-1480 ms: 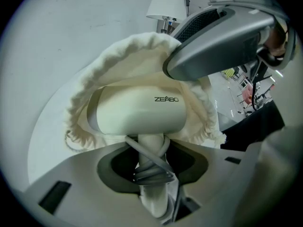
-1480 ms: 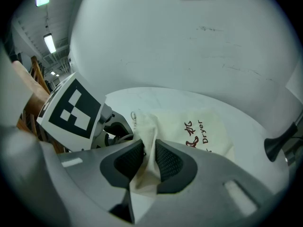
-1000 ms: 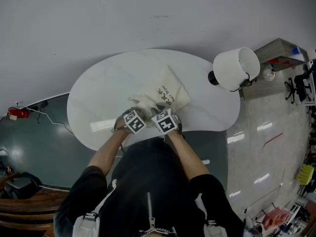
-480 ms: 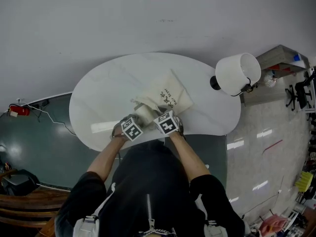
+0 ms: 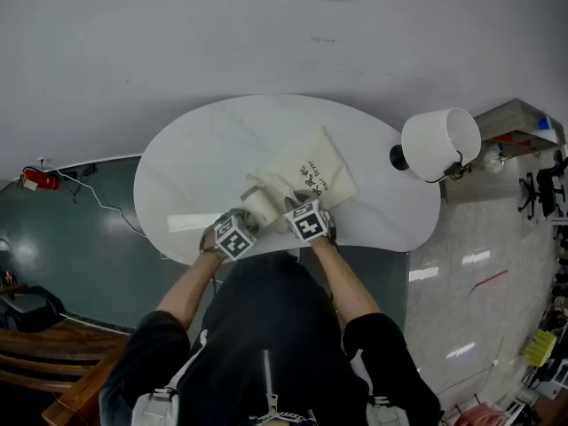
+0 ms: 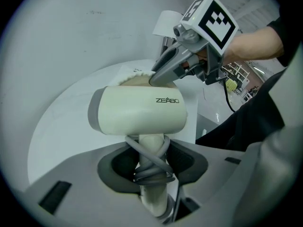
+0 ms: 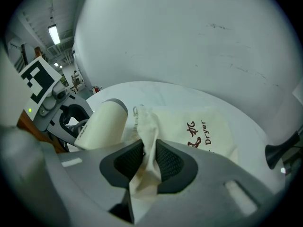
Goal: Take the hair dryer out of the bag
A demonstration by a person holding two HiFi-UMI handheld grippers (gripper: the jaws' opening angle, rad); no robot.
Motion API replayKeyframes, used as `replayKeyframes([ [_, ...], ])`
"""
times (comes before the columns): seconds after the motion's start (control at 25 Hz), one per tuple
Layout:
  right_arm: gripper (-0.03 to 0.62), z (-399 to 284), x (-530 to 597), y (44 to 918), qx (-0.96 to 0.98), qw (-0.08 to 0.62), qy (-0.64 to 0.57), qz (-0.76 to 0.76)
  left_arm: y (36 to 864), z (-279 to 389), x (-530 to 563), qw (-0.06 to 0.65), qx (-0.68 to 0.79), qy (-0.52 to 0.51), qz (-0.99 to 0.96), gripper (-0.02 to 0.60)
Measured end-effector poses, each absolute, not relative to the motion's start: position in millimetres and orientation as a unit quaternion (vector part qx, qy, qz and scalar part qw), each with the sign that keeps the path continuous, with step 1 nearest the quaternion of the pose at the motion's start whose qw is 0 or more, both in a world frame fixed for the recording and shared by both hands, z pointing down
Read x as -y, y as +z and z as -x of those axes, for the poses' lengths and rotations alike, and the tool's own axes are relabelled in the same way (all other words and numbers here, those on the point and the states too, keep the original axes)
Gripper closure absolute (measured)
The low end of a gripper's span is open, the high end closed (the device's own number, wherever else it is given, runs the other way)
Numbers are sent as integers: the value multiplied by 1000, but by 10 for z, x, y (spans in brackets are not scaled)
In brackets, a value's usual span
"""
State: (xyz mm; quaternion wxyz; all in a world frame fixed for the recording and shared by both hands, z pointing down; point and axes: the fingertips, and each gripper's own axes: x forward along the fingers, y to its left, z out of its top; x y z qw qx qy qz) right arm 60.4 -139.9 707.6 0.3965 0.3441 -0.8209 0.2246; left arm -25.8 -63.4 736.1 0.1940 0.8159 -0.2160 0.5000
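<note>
- Though not yet carried well away from the bag (image 7: pixel 199 126), already drawn out past its mouth: hair dryer (image 6: pixel 137 110), whole barrel on show from grey rear cap to front end.
- Clamped by the left gripper (image 6: pixel 150 169) on the handle (image 6: pixel 152 145), over the grey cord (image 6: pixel 142 174) wound round it, with a pad pressing on either side.
- Held off the table (image 5: pixel 186 162) at its near edge, just beside the bag's gathered mouth; whether touching the cloth or apart from it, impossible to tell.
- Pinched by the right gripper (image 7: pixel 146 162): a bunched fold of cloth at the bag's mouth, jaws nearly together on it, apparently steadying the bag.
- Lying flat toward the middle of the table, printed side up: the rest of the bag, slack and seemingly emptied.
- Judged done: the pulling-out itself, or very nearly.
- Judged left: moving the dryer fully clear of the mouth, letting go of the cloth, and setting the dryer down somewhere on the bare surface.
</note>
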Motion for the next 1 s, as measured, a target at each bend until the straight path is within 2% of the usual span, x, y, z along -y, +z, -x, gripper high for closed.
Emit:
replayKeyframes([
  [0.6, 499, -506, 1386, 7208, 821, 423, 205, -323, 7033, 494, 548, 205, 308, 436, -820, 402],
  [1.0, 470, -462, 1354, 7085, 836, 405, 178, -325, 6697, 565, 578, 211, 368, 375, -824, 402],
])
